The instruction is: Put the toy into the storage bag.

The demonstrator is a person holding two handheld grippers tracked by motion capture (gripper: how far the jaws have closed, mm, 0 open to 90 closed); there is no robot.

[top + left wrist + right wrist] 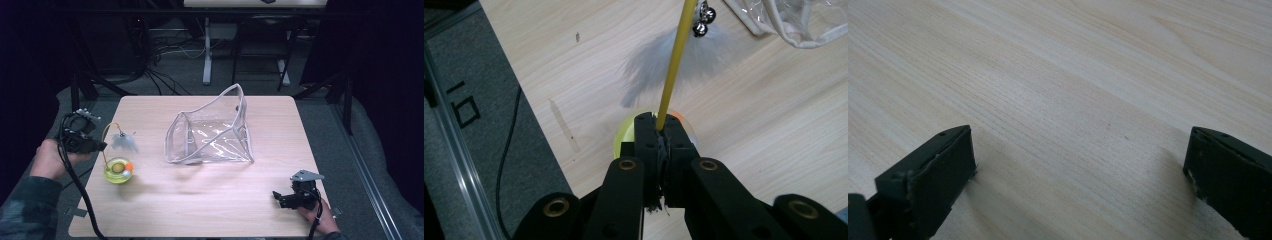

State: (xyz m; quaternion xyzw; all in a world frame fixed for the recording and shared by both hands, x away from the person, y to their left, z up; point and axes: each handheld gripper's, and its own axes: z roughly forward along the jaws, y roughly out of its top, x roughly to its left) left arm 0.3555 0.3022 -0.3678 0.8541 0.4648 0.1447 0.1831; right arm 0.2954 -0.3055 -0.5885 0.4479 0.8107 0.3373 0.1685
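A thin yellow stick (pixel 672 65) is pinched tight between the jaws of the left gripper (pixel 660 131), above the left part of the wooden table (pixel 210 205). White feathers (pixel 125 142) and a yellow-green ball (pixel 119 171) are joined to it. A clear bag (pixel 210 132) is seen near the middle. The right gripper (pixel 1078 165) is held wide apart over bare wood.

Dim room, one lit table

Pale square wooden table (pixel 200 210) mid-frame on grey carpet floor (pixel 320 125); tangled black cables (pixel 165 50) and white metal desk legs (pixel 207 50) along the top.
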